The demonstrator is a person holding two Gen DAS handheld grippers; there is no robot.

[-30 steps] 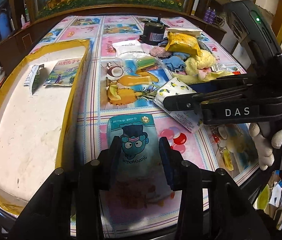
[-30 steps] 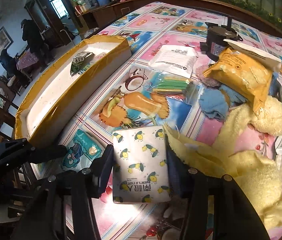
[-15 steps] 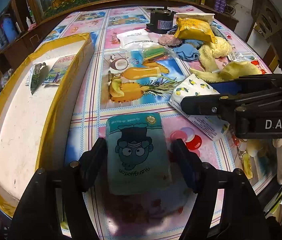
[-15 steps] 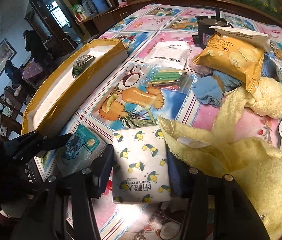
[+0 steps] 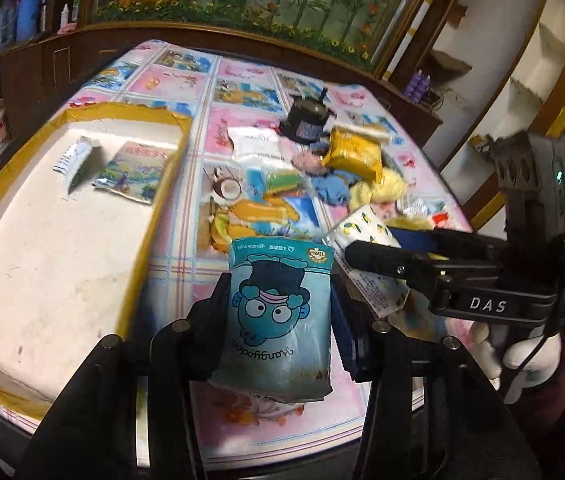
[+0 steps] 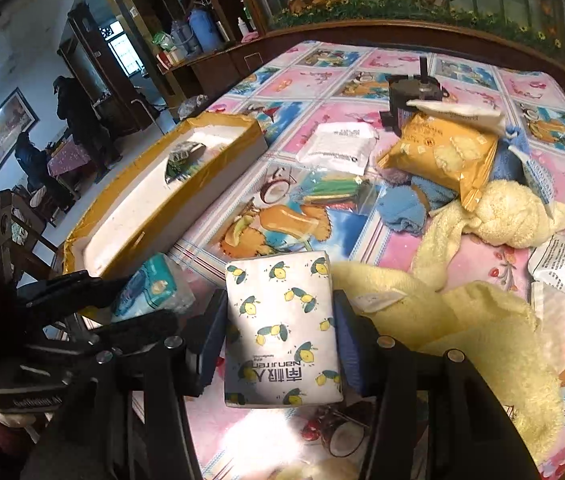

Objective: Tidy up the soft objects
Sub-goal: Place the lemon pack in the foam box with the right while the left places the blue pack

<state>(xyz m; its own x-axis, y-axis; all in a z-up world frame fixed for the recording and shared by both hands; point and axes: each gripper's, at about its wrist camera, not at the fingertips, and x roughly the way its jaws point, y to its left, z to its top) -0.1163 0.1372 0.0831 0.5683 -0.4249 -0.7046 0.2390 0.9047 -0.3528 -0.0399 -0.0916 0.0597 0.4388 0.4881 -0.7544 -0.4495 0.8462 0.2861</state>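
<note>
While the left gripper [image 5: 280, 312] clamps a teal tissue pack [image 5: 280, 316] above the worktop [image 5: 266, 408], the right gripper [image 6: 280, 328] clamps a lemon-print tissue pack [image 6: 282, 328].

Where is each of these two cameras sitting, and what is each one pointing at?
Left wrist: rides the left gripper, looking forward over its teal tissue pack toward the yellow-edged tray; the right gripper and a white-gloved hand show at right.
Right wrist: rides the right gripper, looking over its lemon-print tissue pack at the yellow towel; the left gripper shows at left.
Shared: both packs, the tray and the table.
</note>
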